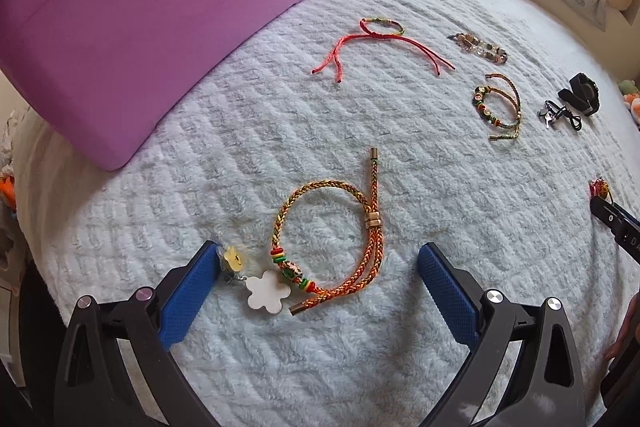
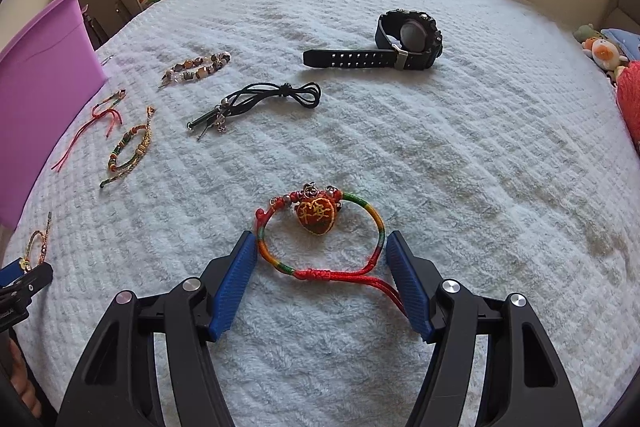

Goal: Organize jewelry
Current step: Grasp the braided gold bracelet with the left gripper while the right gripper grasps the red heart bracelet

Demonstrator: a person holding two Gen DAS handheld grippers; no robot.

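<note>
Both claws hang spread: left claw (image 1: pixel 320 267) over the braided bracelet (image 1: pixel 332 243), right claw (image 2: pixel 322 259) straddling the heart-charm bracelet (image 2: pixel 320 235) on the fluffy bed blanket (image 2: pixel 440 147). Thin cords could slip or snag pile.

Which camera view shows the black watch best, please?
The right wrist view: the black watch lies unobstructed there, with strap holes and buckle clear. In the left wrist view the watch is small and distorted near the right edge.
</note>
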